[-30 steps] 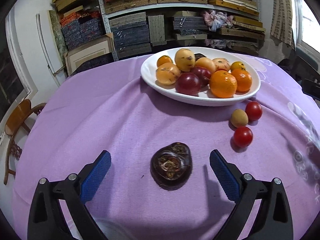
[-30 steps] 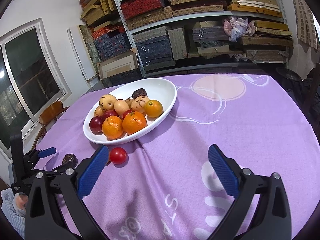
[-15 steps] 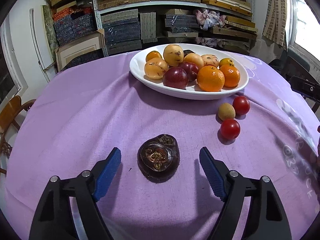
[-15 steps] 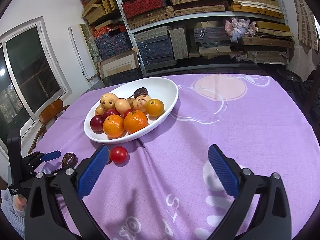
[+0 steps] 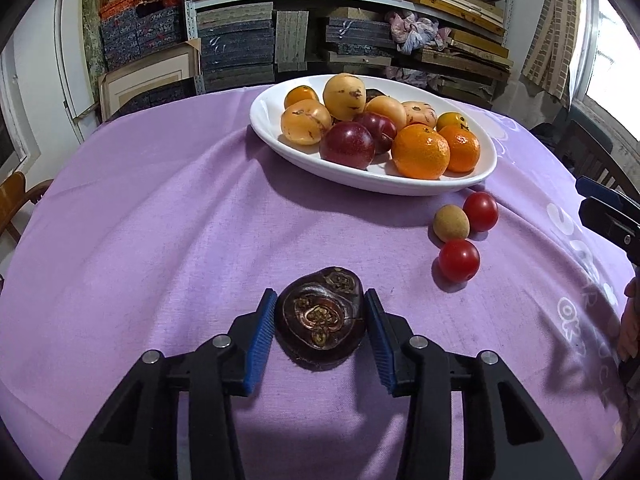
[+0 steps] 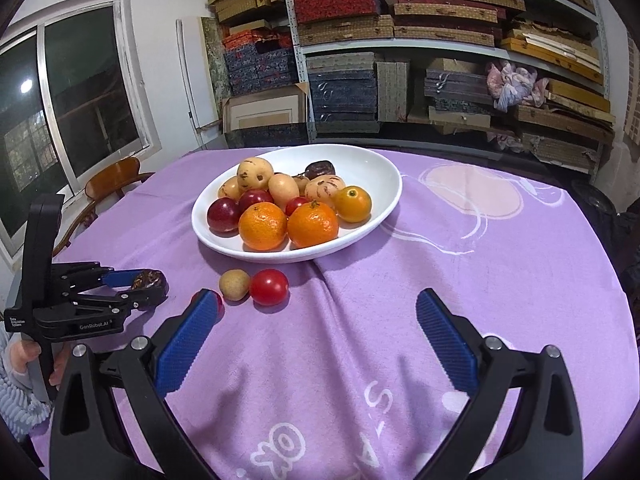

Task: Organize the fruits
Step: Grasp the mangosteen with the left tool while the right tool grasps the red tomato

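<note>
- The left gripper point(image 5: 320, 322) has just been closing its jaws around the dark brown fruit point(image 5: 321, 318), which lies on the purple tablecloth point(image 5: 160, 220) between the blue pads point(image 5: 262, 336); they flank it closely, and I cannot tell whether they press it yet.
- The right gripper point(image 6: 316, 336) hangs with its jaws wide apart and nothing between them.
- Near it lie two cherry tomatoes point(image 6: 269, 287) and a small tan fruit point(image 6: 234, 285), just beside the white bowl point(image 6: 372, 172), which is already heaped with oranges point(image 6: 313, 224) and plums.
- Risks, as I judge them: the lumpy fruit may twist out of the pads if gripped off-centre; dropped on the heap, it could nudge fruit over the rim.
</note>
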Action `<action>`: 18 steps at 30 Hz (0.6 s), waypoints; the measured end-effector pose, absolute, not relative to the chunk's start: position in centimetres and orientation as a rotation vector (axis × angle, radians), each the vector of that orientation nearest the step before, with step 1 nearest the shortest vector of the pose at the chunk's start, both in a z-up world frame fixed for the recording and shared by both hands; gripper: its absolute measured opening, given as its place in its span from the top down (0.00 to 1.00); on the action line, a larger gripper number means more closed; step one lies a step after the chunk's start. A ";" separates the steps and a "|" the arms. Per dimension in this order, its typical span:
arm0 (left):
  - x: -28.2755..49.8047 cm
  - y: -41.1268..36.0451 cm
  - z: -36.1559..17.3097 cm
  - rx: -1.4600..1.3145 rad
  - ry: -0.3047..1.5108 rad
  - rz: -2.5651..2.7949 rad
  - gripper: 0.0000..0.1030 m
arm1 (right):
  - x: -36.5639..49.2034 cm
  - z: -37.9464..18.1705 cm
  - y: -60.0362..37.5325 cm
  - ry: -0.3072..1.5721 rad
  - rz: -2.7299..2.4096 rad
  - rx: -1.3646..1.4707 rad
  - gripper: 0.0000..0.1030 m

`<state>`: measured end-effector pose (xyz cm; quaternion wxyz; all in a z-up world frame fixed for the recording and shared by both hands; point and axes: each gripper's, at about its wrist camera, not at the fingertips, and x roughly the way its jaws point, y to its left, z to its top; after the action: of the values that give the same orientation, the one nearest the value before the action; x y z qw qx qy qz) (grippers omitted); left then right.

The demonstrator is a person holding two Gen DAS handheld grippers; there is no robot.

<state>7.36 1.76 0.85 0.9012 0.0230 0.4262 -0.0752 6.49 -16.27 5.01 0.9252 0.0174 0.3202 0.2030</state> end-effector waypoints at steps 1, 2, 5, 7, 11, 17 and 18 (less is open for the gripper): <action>7.3 1.7 0.9 0.047 0.882 -0.156 0.57 | 6.4 5.0 -16.1 0.654 0.423 0.033 0.05; 7.4 1.7 0.8 0.047 0.882 -0.156 0.57 | 6.3 5.1 -15.9 0.653 0.431 0.028 0.05; 7.3 1.7 0.8 0.050 0.881 -0.138 0.56 | 6.0 4.9 -14.8 0.659 0.443 -0.012 0.06; 7.4 1.8 0.8 0.044 0.883 -0.132 0.56 | 5.9 4.7 -13.7 0.667 0.431 -0.071 0.14; 7.3 1.7 0.8 0.053 0.884 -0.125 0.56 | 7.2 3.2 -11.5 0.740 0.424 -0.178 0.49; 7.3 1.6 0.8 0.055 0.885 -0.124 0.56 | 9.3 2.0 -9.9 0.796 0.445 -0.192 0.58; 7.3 1.6 0.8 0.055 0.885 -0.124 0.56 | 9.5 2.0 -9.8 0.800 0.448 -0.190 0.58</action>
<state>7.27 1.64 0.78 0.9015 0.0265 0.4278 -0.0601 9.54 -9.79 2.00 0.8923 -0.0916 0.3855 0.2161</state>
